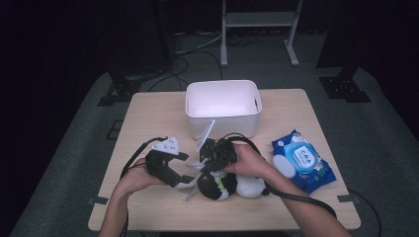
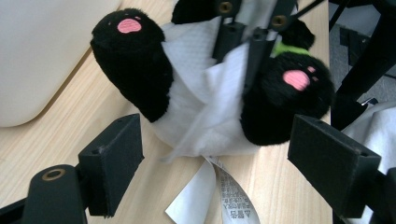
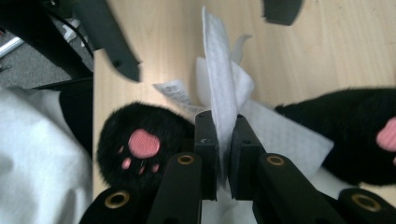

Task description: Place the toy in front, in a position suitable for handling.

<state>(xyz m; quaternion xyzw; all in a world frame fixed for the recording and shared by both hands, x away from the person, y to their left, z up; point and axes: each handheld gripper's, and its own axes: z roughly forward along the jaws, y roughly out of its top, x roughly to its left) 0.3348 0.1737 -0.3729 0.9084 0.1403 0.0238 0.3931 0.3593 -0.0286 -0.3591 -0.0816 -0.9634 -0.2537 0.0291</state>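
Wipe (image 3: 224,100) clamped in right hand-held gripper (image 3: 223,140), jaws pinched together on it, pressed against plush panda (image 1: 232,185) lying on desk (image 1: 148,118) in front of white bin (image 1: 223,106). Left hand-held gripper (image 2: 224,172) jaws apart, empty, just beside panda's feet and tag (image 2: 224,196). Wipes pack (image 1: 302,160) right of panda.

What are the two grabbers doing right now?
Left gripper: open, holding nothing, jaws apart in front of the panda toy.
Right gripper: shut on the wipe.
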